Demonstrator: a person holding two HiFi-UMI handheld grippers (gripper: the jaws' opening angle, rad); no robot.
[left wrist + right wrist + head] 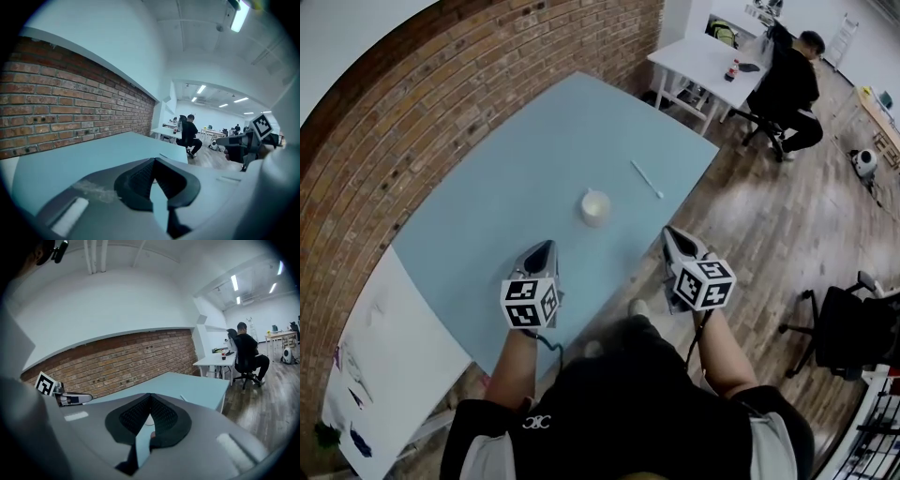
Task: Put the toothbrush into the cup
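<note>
Our left gripper point(544, 247) and right gripper point(670, 234) have their fingers closed together, empty. The thin white toothbrush point(646, 179) lies on the pale blue bench point(506, 169), far-right of the round white cup point(595, 207).

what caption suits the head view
Left gripper and right gripper, both shut, at a blue table with white cup and toothbrush.

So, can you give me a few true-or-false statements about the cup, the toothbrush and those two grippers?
1. The toothbrush is in the cup. False: it lies on the blue table, apart from the cup.
2. The cup stands upright on the table. True.
3. The right gripper holds the toothbrush. False: its jaws are shut with nothing between them.
4. The left gripper holds nothing. True.
</note>
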